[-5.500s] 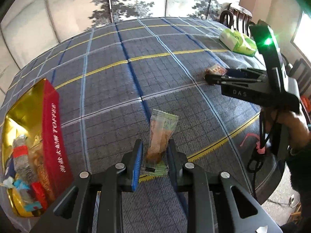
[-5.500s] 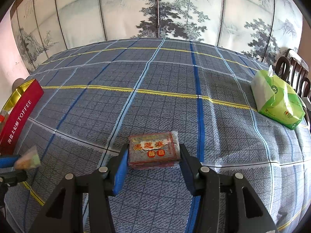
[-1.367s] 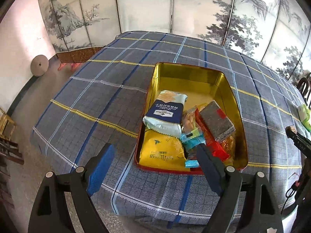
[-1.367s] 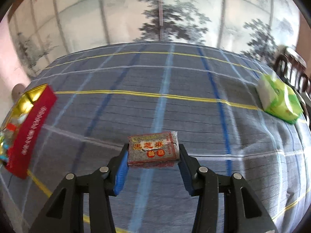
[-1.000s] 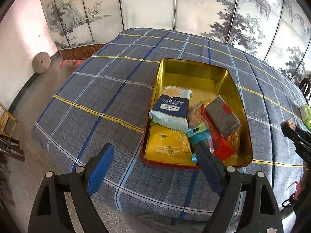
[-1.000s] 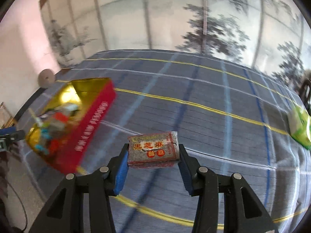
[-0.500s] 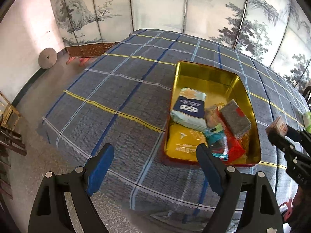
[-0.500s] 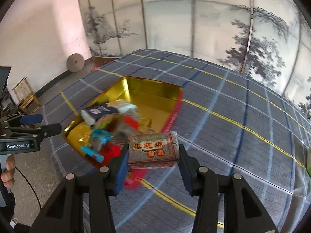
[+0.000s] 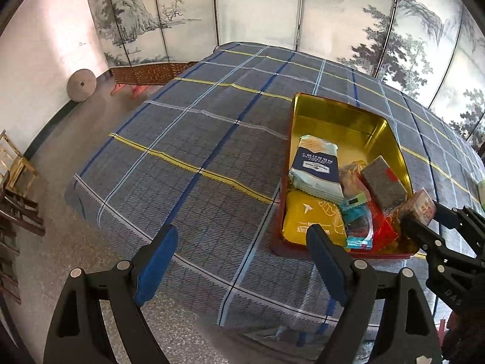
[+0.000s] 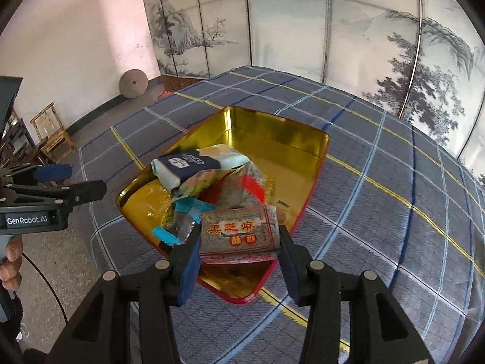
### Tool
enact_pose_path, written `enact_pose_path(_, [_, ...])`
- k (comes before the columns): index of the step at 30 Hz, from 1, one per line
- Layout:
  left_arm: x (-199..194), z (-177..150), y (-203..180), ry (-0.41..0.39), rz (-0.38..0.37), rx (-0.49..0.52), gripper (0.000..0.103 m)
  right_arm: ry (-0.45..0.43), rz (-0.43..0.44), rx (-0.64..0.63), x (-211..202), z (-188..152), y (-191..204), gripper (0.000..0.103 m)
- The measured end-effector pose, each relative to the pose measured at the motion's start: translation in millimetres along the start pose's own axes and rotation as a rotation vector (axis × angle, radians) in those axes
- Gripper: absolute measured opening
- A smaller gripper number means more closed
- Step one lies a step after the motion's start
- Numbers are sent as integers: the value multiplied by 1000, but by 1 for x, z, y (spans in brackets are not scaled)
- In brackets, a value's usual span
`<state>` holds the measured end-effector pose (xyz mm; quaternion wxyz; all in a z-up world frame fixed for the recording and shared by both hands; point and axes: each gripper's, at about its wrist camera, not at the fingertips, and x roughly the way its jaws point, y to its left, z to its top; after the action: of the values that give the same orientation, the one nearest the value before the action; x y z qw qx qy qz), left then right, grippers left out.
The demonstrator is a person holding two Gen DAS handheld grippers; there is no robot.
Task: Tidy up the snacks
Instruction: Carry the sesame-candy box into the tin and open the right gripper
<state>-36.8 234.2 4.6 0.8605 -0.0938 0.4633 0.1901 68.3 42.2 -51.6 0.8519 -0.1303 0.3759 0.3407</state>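
My right gripper [image 10: 239, 245] is shut on a grey-and-red sesame snack pack [image 10: 238, 235] and holds it over the near corner of the gold tin with red sides [image 10: 285, 139]. The tin holds several snacks: a navy-and-white bag [image 9: 315, 163], a yellow pouch [image 9: 312, 215] and a grey bar [image 9: 383, 183]. In the left wrist view the right gripper [image 9: 421, 218] carries the snack pack [image 9: 419, 206] at the tin's [image 9: 339, 121] right edge. My left gripper [image 9: 239, 257] stands open and holds nothing, to the left of the tin near the table edge; the right wrist view shows the left gripper [image 10: 57, 179] at far left.
A blue plaid cloth [image 9: 197, 151] covers the round table. Painted folding screens [image 9: 257, 9] stand behind it. A round stone disc [image 9: 81, 85] leans on the wall, and wooden chairs [image 10: 51, 133] stand on the floor at left. A hand [image 10: 10, 257] grips the left tool.
The right gripper has swung left with the snack pack until it hangs over the tin. The left gripper has drifted left, so the tin now sits right of its fingers.
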Motion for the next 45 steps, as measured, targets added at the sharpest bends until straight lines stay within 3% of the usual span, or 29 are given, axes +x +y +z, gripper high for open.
enact_pose_path(23, [3, 0, -6, 8, 2, 21, 85, 37, -43, 4, 45, 18, 4, 48])
enact_pose_path(45, [-1, 1, -21, 1, -16, 75, 85, 43, -43, 34, 49, 18, 5, 49])
